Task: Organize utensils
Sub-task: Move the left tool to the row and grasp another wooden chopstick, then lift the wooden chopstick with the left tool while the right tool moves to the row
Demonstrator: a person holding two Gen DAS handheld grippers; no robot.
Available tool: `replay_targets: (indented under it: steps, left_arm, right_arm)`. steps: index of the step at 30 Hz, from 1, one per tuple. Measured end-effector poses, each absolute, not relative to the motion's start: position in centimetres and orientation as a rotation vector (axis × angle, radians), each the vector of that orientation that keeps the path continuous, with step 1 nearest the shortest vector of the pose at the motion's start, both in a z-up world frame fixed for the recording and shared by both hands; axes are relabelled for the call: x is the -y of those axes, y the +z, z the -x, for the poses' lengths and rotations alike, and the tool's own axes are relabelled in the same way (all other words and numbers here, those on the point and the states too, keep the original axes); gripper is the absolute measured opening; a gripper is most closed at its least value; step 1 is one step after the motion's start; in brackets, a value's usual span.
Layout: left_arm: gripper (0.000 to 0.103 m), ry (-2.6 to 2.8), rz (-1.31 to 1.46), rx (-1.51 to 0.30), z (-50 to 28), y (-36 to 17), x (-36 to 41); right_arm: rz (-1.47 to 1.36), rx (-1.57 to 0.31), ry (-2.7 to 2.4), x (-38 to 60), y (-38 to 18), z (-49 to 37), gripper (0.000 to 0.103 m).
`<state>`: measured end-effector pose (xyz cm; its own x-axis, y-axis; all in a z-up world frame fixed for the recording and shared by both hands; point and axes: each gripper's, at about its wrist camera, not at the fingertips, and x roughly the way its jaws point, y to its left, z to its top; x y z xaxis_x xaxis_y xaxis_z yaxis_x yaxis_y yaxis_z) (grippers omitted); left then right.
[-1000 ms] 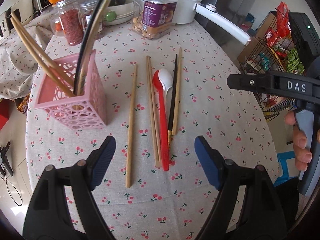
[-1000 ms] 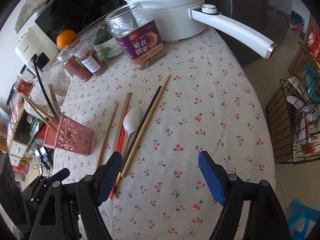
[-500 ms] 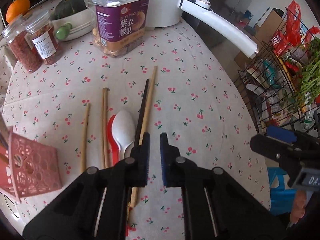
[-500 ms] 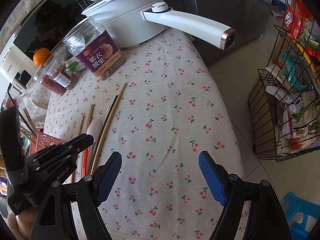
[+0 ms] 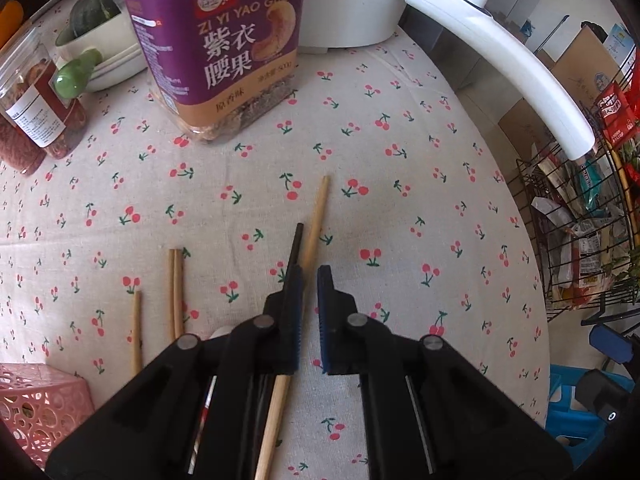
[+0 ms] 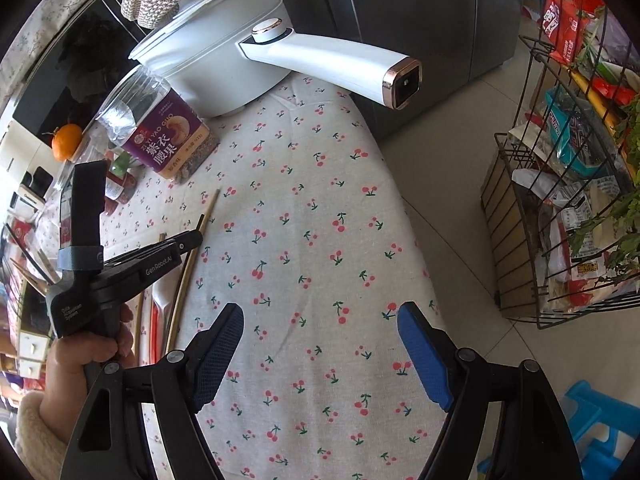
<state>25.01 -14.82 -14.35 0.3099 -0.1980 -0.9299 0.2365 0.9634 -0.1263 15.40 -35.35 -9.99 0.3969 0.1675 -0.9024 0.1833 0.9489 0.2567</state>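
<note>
Left gripper (image 5: 308, 276) has its jaws nearly together straddling the chopstick (image 5: 316, 220) at twelve o'clock, lined up lengthwise for a pinch, though I can't tell if it's gripping. Right gripper (image 6: 320, 344) hangs wide apart, idle. Pink basket (image 5: 32, 404) waits at eight o'clock.

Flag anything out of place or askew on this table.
Loose chopsticks lie scattered on the tablecloth rather than in the pink basket: a pale chopstick beside a black one, a pair and a single further left.
</note>
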Motion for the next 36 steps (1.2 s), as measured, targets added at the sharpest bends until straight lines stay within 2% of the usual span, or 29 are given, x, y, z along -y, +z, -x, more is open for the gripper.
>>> replay_targets:
  steps: [13, 24, 36]
  left_arm:
    - [0.007, -0.265, -0.181, -1.237, -25.0, -14.9, 17.2]
    - [0.007, -0.392, -0.154, -1.025, -17.3, -6.5, 13.2]
    - [0.007, -0.384, -0.023, -0.818, -9.0, -0.6, 3.3]
  right_arm:
    - [-0.335, -1.182, -0.001, 34.9, -10.3, -15.9, 0.08]
    - [-0.344, -1.176, 0.02, 33.0, -9.8, -16.0, 0.081]
    - [-0.293, -1.174, 0.104, 26.1, -9.7, -16.9, 0.081]
